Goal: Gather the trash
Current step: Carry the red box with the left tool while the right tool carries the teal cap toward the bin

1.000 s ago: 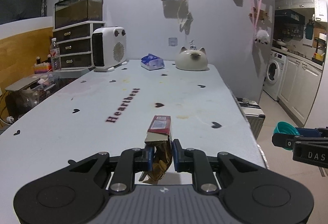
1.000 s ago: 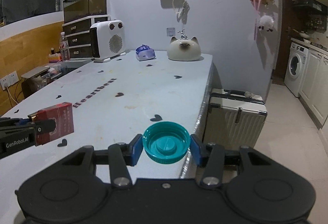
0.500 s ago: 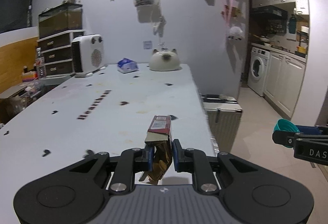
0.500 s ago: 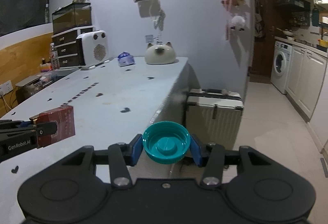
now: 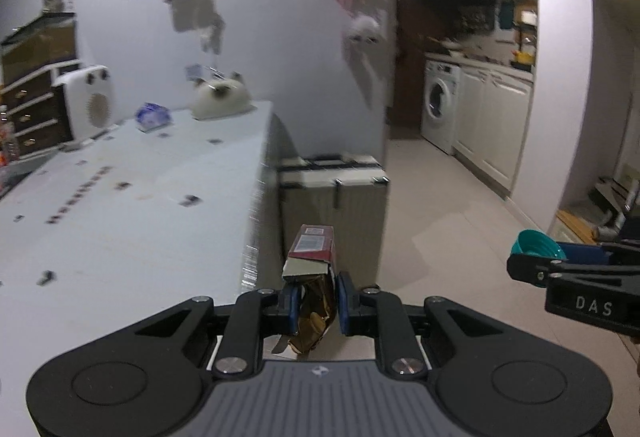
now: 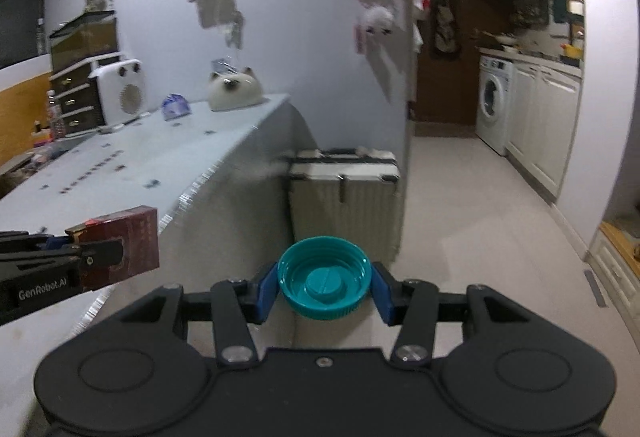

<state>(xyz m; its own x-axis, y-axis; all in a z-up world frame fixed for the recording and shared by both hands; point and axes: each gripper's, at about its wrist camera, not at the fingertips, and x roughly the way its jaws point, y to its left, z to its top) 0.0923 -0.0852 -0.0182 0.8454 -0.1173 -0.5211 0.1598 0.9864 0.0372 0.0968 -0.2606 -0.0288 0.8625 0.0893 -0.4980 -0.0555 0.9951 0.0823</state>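
Observation:
My left gripper [image 5: 317,301] is shut on a red cigarette pack [image 5: 312,253] with gold foil hanging out of its open end. It holds the pack in the air just past the table's right edge. The pack also shows in the right wrist view [image 6: 128,245], at the left. My right gripper [image 6: 324,287] is shut on a teal bottle cap [image 6: 323,277], open side toward the camera, held in the air over the floor. The cap also shows in the left wrist view [image 5: 538,247], at the right.
A white table [image 5: 132,205] with heart marks lies to the left. A beige suitcase [image 5: 334,197] stands on the floor against the table's side. A white heater [image 5: 90,103], a blue packet [image 5: 152,115] and a cat-shaped object [image 5: 222,101] sit at the table's far end. A washing machine [image 5: 440,109] and cabinets are far right.
Both grippers have swung to the right, off the table top and out over its right edge toward the floor. Each still holds its item.

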